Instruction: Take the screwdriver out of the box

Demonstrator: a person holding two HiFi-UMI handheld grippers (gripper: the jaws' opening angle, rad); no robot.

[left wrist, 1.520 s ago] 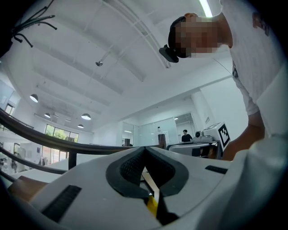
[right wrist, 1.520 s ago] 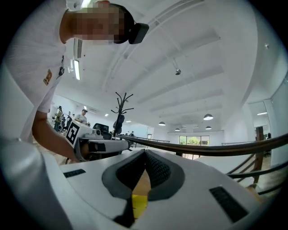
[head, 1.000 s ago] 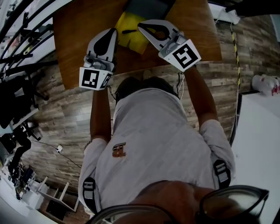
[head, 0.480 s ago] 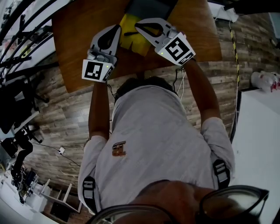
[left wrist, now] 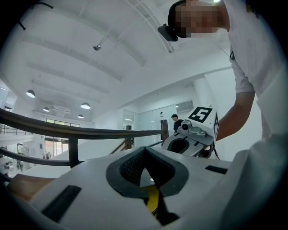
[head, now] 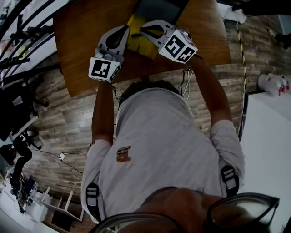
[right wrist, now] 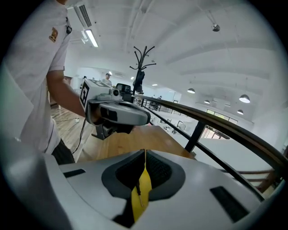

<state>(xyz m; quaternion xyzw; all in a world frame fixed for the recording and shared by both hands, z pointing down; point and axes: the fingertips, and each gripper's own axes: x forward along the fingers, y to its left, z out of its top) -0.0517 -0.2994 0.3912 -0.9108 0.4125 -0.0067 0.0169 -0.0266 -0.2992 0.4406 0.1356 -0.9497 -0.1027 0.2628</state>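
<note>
— Your left gripper (left wrist: 145, 152) has its pads pressed together at the tips, and nothing sits between them.

— Your right gripper (right wrist: 145, 155) is the same: jaws closed to a thin slit, holding nothing. Through the gap beneath its pads you can see the screwdriver (right wrist: 138, 193), thin and dark, lying on a yellow sheet (right wrist: 145, 179).

— In your head view that sheet rests on the wooden table (head: 82, 36), up against a dark box (head: 157, 10) at the far side. You cannot tell from here whether the sheet is part of the box.

— So the screwdriver lies on the sheet, just beside the dark box and close under your two gripper tips.

— Around you there is a plank floor (head: 68, 113) and a dark railing (right wrist: 225, 123) beyond the table. Overhead is a white ceiling (right wrist: 180, 36) with round lamps (right wrist: 245, 98), and a coat stand (right wrist: 144, 58) is at the back.

— Both your arms reach forward over the table's near edge. The grippers angle in toward each other, and their tips come close together above the yellow sheet.
</note>
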